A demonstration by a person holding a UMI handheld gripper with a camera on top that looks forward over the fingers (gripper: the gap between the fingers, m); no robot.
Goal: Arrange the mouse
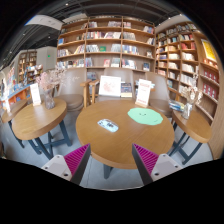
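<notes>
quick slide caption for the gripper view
Open hand-held gripper above a round wooden table bearing a mouse and a green mat, with bookshelves beyond.
</notes>
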